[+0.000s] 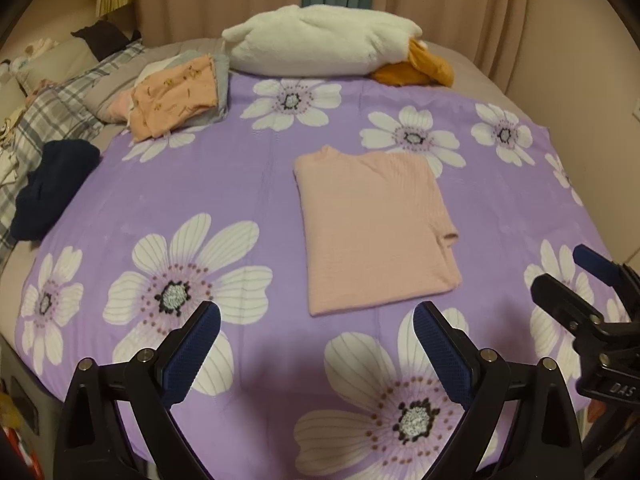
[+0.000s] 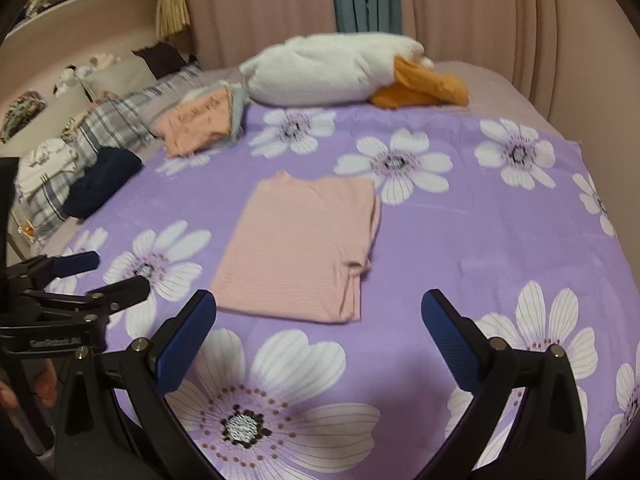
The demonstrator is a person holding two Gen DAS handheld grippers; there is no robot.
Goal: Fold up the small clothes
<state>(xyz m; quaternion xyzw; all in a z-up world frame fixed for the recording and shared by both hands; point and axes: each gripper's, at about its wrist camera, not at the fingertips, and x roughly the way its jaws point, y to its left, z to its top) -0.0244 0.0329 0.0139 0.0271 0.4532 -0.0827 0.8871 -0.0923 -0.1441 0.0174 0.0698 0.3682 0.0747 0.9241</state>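
A pink ribbed top (image 1: 372, 224) lies folded into a rectangle on the purple flowered bedspread (image 1: 248, 196); it also shows in the right wrist view (image 2: 300, 248). My left gripper (image 1: 316, 348) is open and empty, held above the bedspread just in front of the top's near edge. My right gripper (image 2: 318, 340) is open and empty, also in front of the top. The right gripper also shows at the right edge of the left wrist view (image 1: 576, 276). The left gripper shows at the left of the right wrist view (image 2: 104, 276).
A pile of folded clothes (image 1: 180, 96), peach on top, sits at the back left. A white plush with orange parts (image 1: 320, 40) lies at the back. A navy garment (image 1: 52, 188) and a plaid pillow (image 1: 52, 112) lie at the left. Curtains hang behind the bed.
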